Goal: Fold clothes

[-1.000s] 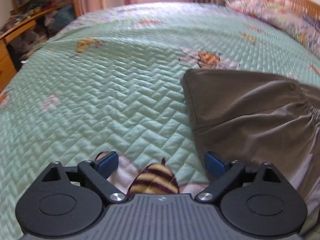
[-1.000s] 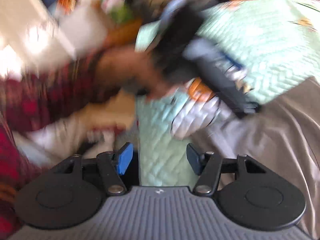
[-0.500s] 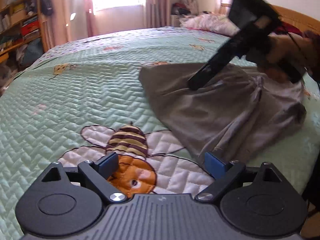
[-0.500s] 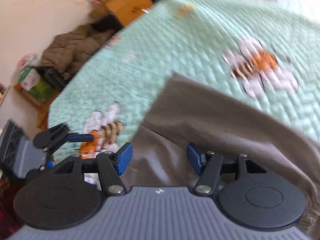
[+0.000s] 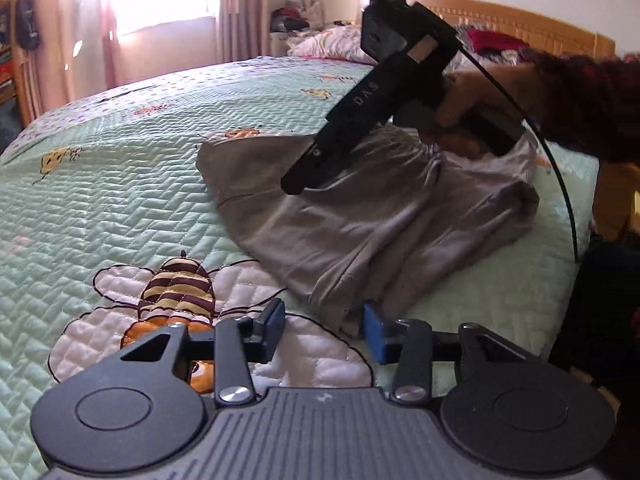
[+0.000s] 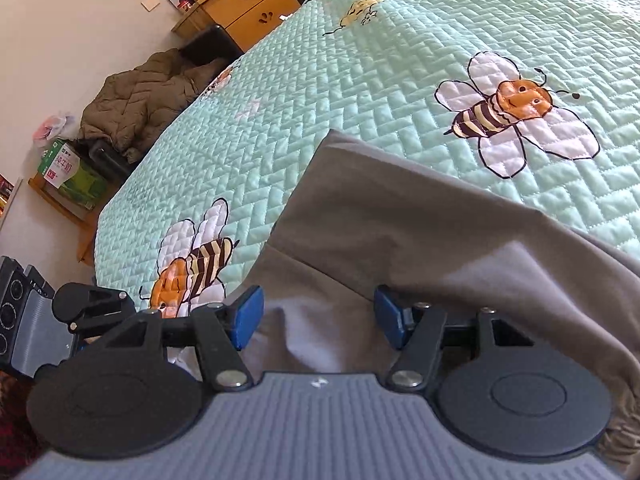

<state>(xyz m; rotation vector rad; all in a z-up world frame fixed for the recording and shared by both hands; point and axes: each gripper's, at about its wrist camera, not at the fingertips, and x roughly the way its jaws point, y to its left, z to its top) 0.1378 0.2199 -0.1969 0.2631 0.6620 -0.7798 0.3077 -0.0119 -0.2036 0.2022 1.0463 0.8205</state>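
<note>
A grey-brown garment (image 5: 360, 216) lies folded on the mint quilted bedspread (image 5: 120, 184), near the bed's edge. My left gripper (image 5: 324, 330) is open, its blue pads on either side of the garment's near corner, low over the quilt. My right gripper (image 6: 318, 316) is open and hovers just over the garment (image 6: 400, 240); it also shows in the left wrist view (image 5: 304, 176), held in a hand over the cloth's middle. The left gripper's body (image 6: 92, 304) shows at the lower left of the right wrist view.
Bee pictures (image 5: 176, 292) are stitched on the quilt. Pillows (image 5: 332, 44) and a wooden headboard (image 5: 500, 16) are at the far end. A wooden dresser (image 6: 248, 4), a brown jacket (image 6: 148, 96) and a green box (image 6: 68, 168) stand beside the bed.
Both grippers swung round to face the garment. The left one came down to the garment's near corner and its jaws narrowed. The right one settled low over the cloth.
</note>
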